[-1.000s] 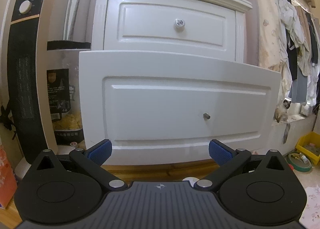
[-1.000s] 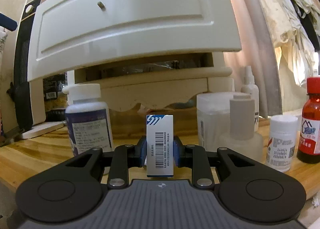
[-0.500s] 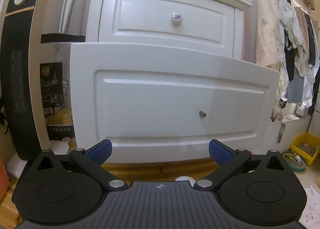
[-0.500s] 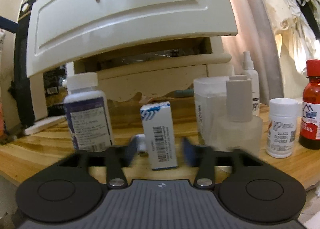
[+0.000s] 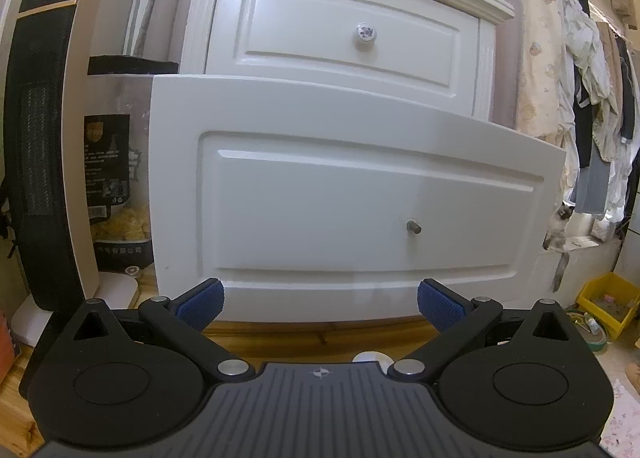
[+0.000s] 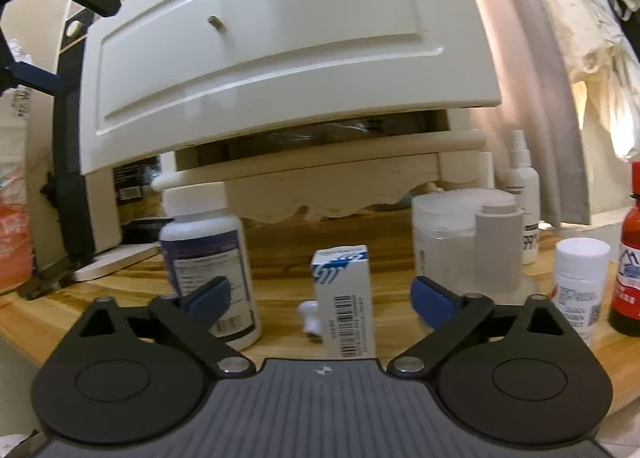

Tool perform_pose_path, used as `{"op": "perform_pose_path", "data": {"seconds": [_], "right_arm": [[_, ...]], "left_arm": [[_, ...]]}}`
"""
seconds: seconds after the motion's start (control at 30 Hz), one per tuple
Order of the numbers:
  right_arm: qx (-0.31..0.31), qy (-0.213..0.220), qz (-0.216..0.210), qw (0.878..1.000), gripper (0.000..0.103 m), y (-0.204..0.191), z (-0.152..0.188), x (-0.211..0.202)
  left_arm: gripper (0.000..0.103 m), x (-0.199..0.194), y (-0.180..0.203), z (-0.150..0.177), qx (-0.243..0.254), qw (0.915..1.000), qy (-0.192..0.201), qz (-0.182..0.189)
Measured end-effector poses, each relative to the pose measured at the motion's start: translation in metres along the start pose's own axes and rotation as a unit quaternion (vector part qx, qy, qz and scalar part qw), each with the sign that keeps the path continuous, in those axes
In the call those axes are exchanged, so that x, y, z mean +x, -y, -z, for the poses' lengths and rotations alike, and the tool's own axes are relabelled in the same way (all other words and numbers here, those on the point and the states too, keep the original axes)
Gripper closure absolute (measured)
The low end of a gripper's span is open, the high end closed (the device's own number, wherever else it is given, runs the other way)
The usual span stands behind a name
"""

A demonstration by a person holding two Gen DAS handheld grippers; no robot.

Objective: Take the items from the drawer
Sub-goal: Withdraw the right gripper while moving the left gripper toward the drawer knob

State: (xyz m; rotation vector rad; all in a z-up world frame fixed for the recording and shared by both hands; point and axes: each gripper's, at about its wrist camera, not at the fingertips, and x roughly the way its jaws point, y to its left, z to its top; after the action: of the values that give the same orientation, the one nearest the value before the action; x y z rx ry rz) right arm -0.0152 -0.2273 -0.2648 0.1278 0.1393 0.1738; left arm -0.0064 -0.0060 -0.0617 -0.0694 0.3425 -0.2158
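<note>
Closest to the right hand-held gripper (image 6: 320, 296) stands one small white box (image 6: 346, 300) with a barcode, upright on the wooden floor (image 6: 280, 254), between the blue pads, which are opening and not touching it. One tiny white cap-like piece (image 6: 310, 314) lies just beside it at 9 o'clock. I count six containers around: one big white bottle (image 6: 210, 274) with a dark label at 10 o'clock, one clear tub (image 6: 444, 242) with a grey-capped bottle (image 6: 498, 246) in front of it at 2 o'clock, one small white pill bottle (image 6: 580, 282) and one red bottle (image 6: 632, 270) at 3 o'clock, one spray bottle (image 6: 522, 186) further back. Behind them, the pulled-out lower drawer (image 6: 280, 46) overhangs.

The left hand-held gripper (image 5: 318, 302) is spread wide, empty, aimed nearly level at that drawer's front, with the one closed drawer (image 5: 344, 38) above it at 12 o'clock.
</note>
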Motion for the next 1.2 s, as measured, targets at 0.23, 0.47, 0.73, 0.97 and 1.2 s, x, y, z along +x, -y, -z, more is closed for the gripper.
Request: {"op": "perform_pose_path", "data": {"seconds": [0.23, 0.47, 0.73, 0.97, 1.2], "right_arm": [[-0.013, 0.001, 0.012, 1.000, 0.000, -0.001, -0.009, -0.003], [-0.006, -0.008, 0.003, 1.000, 0.000, 0.001, -0.043, -0.013], [-0.010, 0.002, -0.016, 1.000, 0.000, -0.004, -0.112, -0.037], [-0.028, -0.020, 0.006, 0.999, 0.000, -0.021, -0.175, -0.055], [-0.070, -0.037, 0.052, 0.996, 0.000, -0.044, -0.202, -0.068]], "left_arm": [[0.000, 0.002, 0.001, 0.000, 0.000, 1.0000, -0.004, -0.003], [0.000, -0.005, -0.001, 0.002, -0.010, 0.9998, 0.004, -0.014], [0.000, -0.011, -0.006, 0.000, -0.036, 0.9984, 0.020, -0.038], [0.000, -0.021, -0.007, -0.001, -0.062, 0.9968, 0.023, -0.045], [0.000, -0.027, 0.002, -0.002, -0.037, 0.9977, 0.019, -0.054]]}}
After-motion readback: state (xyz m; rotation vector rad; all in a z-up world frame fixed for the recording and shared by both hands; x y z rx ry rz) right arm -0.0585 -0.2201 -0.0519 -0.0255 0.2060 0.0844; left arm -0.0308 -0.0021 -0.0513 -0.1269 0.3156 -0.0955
